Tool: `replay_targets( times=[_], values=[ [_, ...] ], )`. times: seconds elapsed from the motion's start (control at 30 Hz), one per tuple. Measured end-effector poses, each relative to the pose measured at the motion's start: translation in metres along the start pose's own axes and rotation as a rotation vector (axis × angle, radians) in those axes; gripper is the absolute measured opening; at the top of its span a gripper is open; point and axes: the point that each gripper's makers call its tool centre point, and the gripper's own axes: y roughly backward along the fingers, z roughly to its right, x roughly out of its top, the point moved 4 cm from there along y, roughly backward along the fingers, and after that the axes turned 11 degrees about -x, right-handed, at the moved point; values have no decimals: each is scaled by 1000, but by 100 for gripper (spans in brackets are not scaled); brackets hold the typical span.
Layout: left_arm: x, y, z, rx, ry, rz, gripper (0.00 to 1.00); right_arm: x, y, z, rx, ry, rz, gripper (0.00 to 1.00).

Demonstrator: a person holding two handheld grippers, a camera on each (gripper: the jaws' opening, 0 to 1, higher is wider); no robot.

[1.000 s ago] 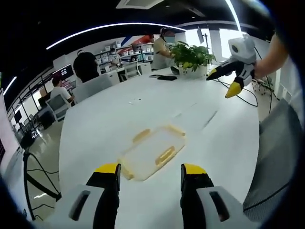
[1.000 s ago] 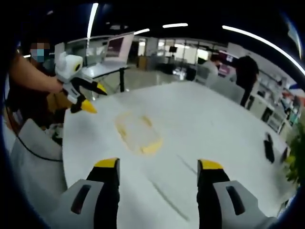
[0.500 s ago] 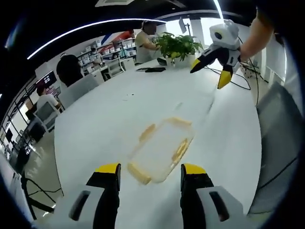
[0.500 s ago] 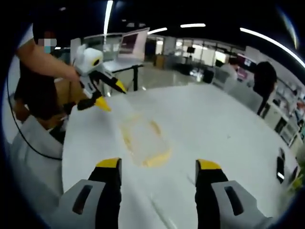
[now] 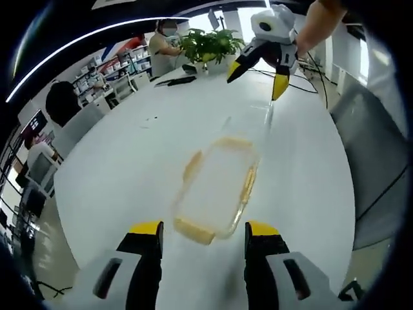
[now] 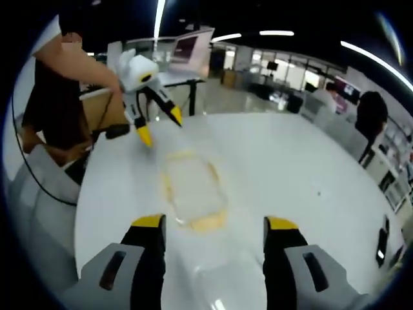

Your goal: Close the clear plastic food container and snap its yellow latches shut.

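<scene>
A clear plastic food container [image 5: 216,187] with yellow latches on its sides and ends lies flat on the white table [image 5: 129,161]. In the left gripper view my left gripper [image 5: 203,231] stands open just short of the container's near end. Beyond the far end my right gripper [image 5: 258,76] hangs open above the table. In the right gripper view the container [image 6: 192,187] lies just ahead of my open right gripper [image 6: 214,226], and the left gripper [image 6: 160,126] hovers open past its far end. Neither gripper touches it. Whether the latches are snapped is too blurred to tell.
A potted plant [image 5: 210,44] and a dark flat object [image 5: 177,81] sit at the table's far end. A grey chair [image 5: 368,161] stands by the table's edge. People sit and stand beyond the table. A dark phone [image 6: 382,239] lies near the right edge.
Both grippers have come closer to the container from opposite ends, so it looks larger in each view. The container itself has stayed in place. Both grippers stay open.
</scene>
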Motion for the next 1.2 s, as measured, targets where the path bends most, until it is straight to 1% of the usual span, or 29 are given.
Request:
replay_targets(
  times=[0.03,0.1,0.23,0.33,0.5,0.53,0.57,0.63,0.67,0.7,0.8,0.97,1.2],
  values=[
    [-2,-2,-1,-17,-25,-16,46,0,-3,-1,10,5,-2,57],
    [-4,-4,-5,-30,-43,-37,46,-2,-8,-4,24,17,-12,57],
    [-5,-8,-13,-53,-76,-47,45,-7,-19,-8,50,56,-32,57],
    [-5,-13,-17,-79,-100,-53,45,-10,-26,-11,64,69,-39,57],
    [-9,-19,-18,-148,-147,-69,45,-14,-35,-14,103,121,-60,56],
    [-10,-21,-18,-169,-155,-74,45,-16,-38,-16,122,135,-71,56],
    [-11,-22,-18,-178,-158,-70,45,-17,-40,-16,132,150,-77,56],
    [-15,-25,-19,-202,-157,-88,45,-19,-44,-18,165,179,-92,55],
    [-17,-27,-19,-214,-161,-91,45,-21,-47,-20,195,210,-102,54],
    [-19,-28,-20,-217,-160,-98,44,-24,-49,-22,220,219,-114,52],
    [-22,-32,-22,-229,-173,-107,43,-28,-56,-22,254,243,-130,51],
    [-25,-38,-22,-260,-185,-119,43,-32,-67,-18,268,279,-158,50],
    [-31,-45,-24,-291,-191,-131,42,-34,-78,-15,284,261,-177,48]
  ],
)
